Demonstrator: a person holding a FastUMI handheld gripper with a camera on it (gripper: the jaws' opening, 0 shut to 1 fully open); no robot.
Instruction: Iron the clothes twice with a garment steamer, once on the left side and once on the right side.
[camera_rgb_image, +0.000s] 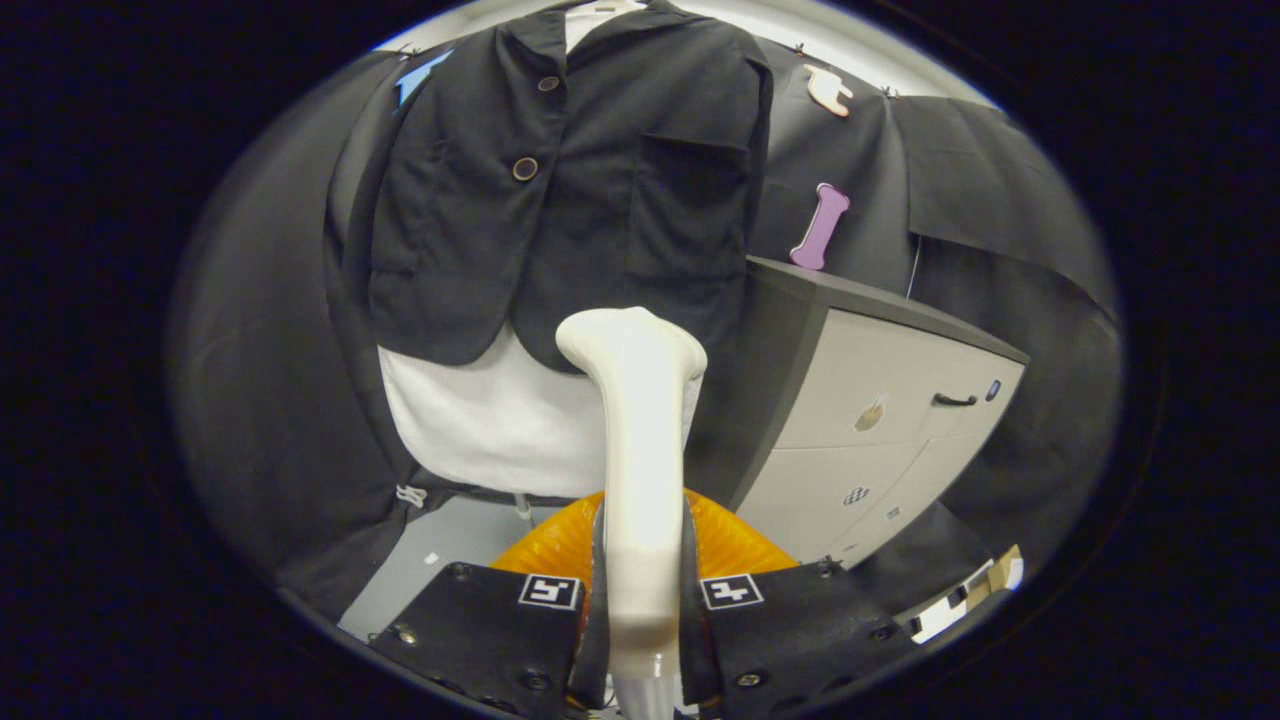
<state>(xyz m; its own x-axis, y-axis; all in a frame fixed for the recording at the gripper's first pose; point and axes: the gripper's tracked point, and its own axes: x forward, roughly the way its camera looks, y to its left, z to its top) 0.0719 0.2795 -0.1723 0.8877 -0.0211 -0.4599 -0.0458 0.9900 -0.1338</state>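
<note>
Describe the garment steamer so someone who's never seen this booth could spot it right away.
Find the black jacket hanging over a white shirt, left of the grey cabinet. Just below the jacket's hem rises the garment steamer, clamped between the gripper's fingers. It alone is a cream stalk flaring into a wide head.

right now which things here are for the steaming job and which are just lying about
For the job:
steamer, clamped in the gripper
black jacket, hanging just beyond the steamer head
white shirt under the jacket

Just there:
grey cabinet beside the clothes
orange base behind the fingers
</note>
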